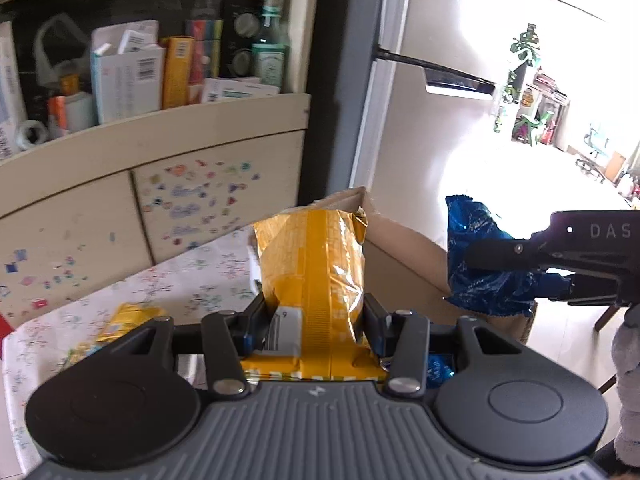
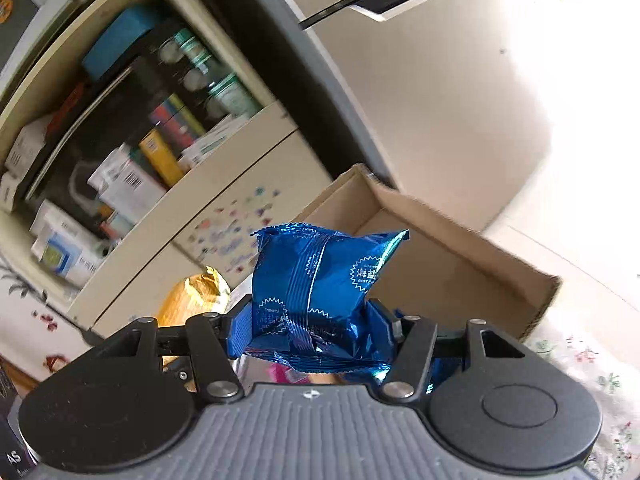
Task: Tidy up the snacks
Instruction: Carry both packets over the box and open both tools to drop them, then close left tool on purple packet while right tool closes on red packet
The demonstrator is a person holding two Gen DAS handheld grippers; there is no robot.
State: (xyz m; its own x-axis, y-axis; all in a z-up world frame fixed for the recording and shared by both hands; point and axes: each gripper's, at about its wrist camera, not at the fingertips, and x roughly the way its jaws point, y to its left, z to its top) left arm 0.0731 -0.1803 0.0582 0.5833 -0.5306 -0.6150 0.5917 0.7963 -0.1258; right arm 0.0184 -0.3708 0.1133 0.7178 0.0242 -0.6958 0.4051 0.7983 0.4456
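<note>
Floral tablecloth (image 1: 192, 276) underneath — I'm carrying both packets toward the cardboard box (image 2: 460, 264): left gripper (image 1: 314, 312) pinching the yellow packet (image 1: 312, 264), right gripper (image 2: 316, 326) pinching the blue packet (image 2: 320, 284) — clearing the rim before releasing.

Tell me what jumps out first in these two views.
Each claw is shut on a foil snack pack: the left claw pinches a yellow pack, the right claw a shiny blue pack. Just beyond both sits an open cardboard box on the floral tablecloth.
</note>
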